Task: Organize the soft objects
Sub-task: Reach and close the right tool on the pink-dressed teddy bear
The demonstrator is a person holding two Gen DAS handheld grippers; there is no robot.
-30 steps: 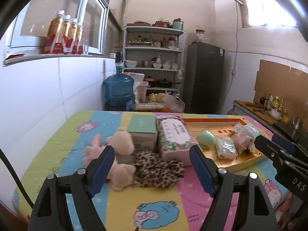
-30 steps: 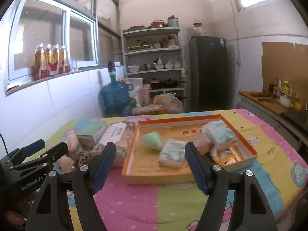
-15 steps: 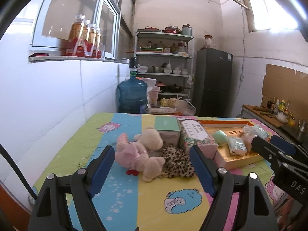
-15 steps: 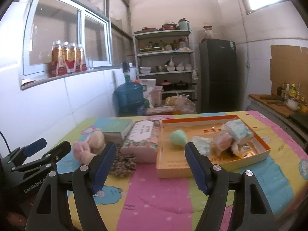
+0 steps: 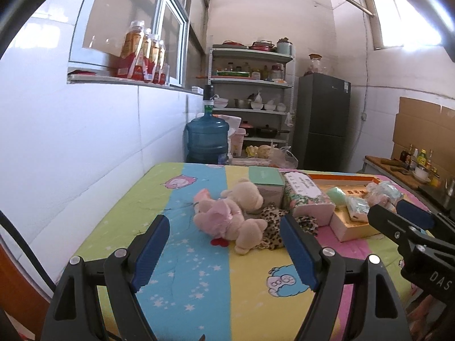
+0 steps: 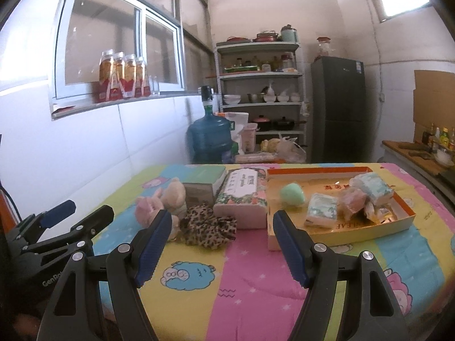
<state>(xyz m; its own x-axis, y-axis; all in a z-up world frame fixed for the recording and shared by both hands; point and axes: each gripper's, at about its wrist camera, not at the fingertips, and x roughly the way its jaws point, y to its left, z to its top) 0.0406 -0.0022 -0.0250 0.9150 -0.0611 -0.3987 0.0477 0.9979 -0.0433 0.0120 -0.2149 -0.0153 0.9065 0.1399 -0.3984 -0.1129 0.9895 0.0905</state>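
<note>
A plush bear in a pink dress point(image 5: 233, 216) lies on the colourful tablecloth, also seen in the right wrist view point(image 6: 159, 201). A leopard-print cloth point(image 5: 274, 227) point(image 6: 207, 224) lies beside it. A floral tissue pack point(image 5: 307, 199) point(image 6: 244, 196) and a green-topped box point(image 5: 266, 183) point(image 6: 203, 183) stand behind. An orange tray point(image 6: 338, 228) holds a green sponge point(image 6: 291, 194) and several tissue packs point(image 6: 322, 209). My left gripper point(image 5: 224, 250) is open and empty, short of the bear. My right gripper point(image 6: 223, 243) is open and empty, before the cloth and tray.
The table point(image 5: 176, 255) stands against a white tiled wall on the left. A blue water jug point(image 5: 207, 139), a shelf unit point(image 5: 251, 96) and a dark fridge point(image 5: 322, 122) stand beyond the far edge. Bottles point(image 5: 142, 54) line the window sill.
Both grippers have pulled back from the objects and stay open. The left view has swung so the bear sits nearer the middle. The objects have not moved.
</note>
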